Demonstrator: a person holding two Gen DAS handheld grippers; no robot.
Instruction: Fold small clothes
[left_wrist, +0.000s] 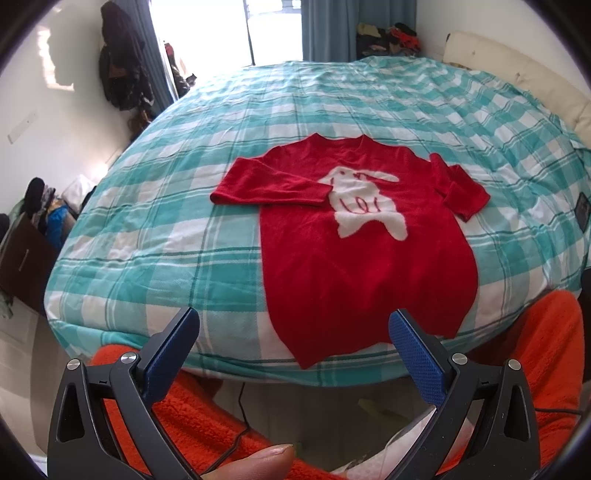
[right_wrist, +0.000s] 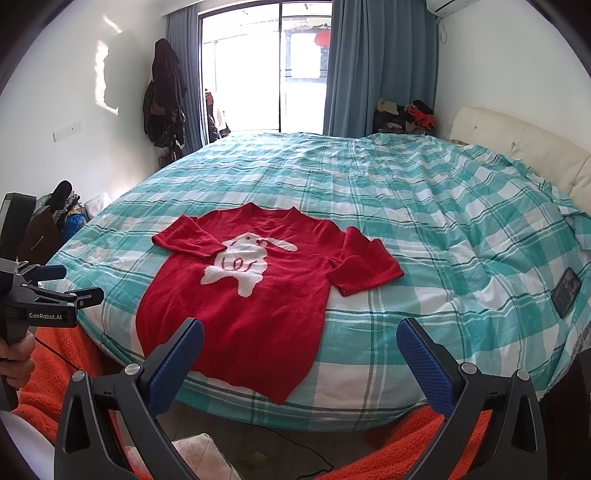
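Both grippers (left_wrist: 293, 328) (right_wrist: 300, 339) spread, empty; red sweater (left_wrist: 365, 266) on plaid bed (left_wrist: 166, 229); phone (right_wrist: 565, 291) aside.

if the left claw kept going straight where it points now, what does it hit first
Probably the red sweater lying on the checked bedcover, near its hem; the open left claw hovers before the bed edge, so depth is uncertain.

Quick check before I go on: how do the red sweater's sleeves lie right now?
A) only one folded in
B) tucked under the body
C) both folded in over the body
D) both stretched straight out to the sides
C: on the red sweater, each sleeve doubles back inward, cuffs lying on the front.
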